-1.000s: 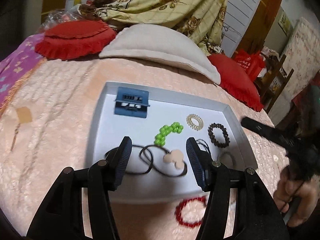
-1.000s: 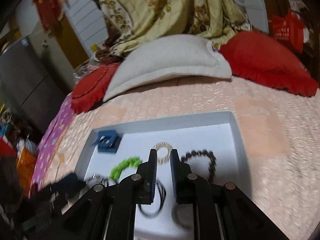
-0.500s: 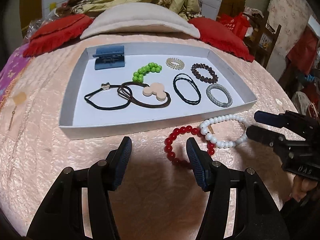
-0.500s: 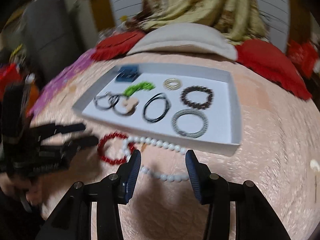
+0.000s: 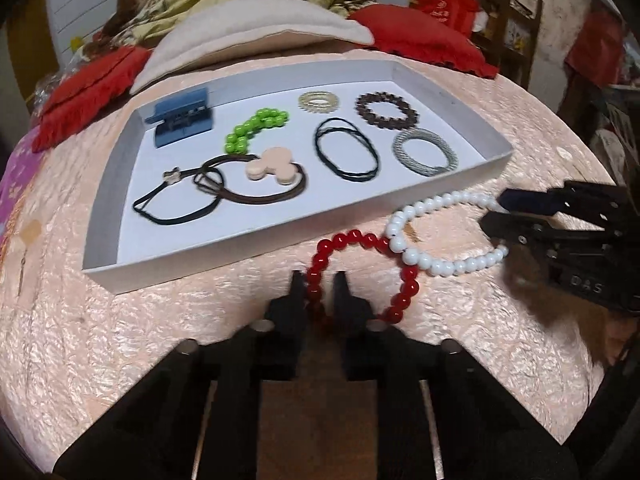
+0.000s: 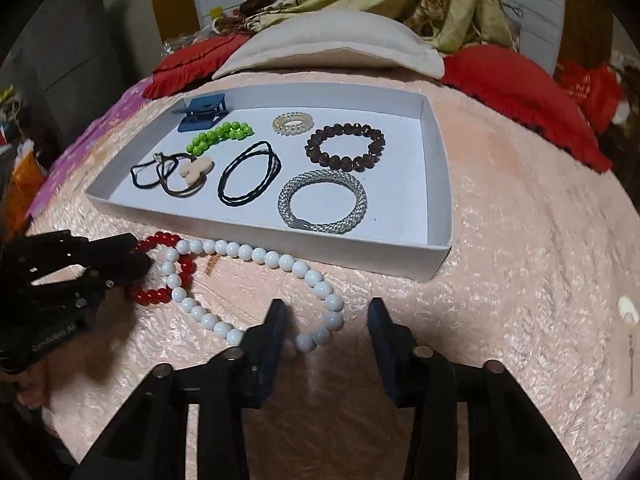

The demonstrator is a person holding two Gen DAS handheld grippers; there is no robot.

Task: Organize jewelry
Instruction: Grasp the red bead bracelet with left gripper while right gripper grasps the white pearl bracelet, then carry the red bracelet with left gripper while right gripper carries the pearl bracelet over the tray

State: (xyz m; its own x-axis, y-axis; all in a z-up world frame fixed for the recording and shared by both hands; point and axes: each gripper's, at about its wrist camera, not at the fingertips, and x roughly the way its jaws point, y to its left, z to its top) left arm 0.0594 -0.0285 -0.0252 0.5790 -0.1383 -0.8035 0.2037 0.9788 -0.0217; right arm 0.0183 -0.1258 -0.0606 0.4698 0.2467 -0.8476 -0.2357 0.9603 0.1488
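A red bead bracelet (image 5: 408, 284) lies on the pink bedspread just in front of the white tray (image 5: 240, 252). My left gripper (image 5: 319, 290) is closing, and its pads pinch the bracelet's near left side. A white bead strand (image 6: 256, 254) overlaps the red bracelet (image 6: 160, 294). My right gripper (image 6: 328, 320) straddles the strand's right end; its jaws are closing but the pads stand clear of the beads. Each gripper shows in the other's view: the right gripper (image 5: 496, 216) and the left gripper (image 6: 140, 254).
The tray (image 6: 340, 252) holds a blue clip (image 5: 182, 122), green beads (image 5: 254, 128), hair ties, a brown bead bracelet (image 6: 346, 152) and a silver mesh bracelet (image 6: 322, 200). A cream pillow (image 6: 328, 50) and red cushions lie behind it.
Both grippers came down closer to the bedspread. The left jaws went from wide apart to pinching the red bracelet. The right jaws narrowed around the end of the white strand.
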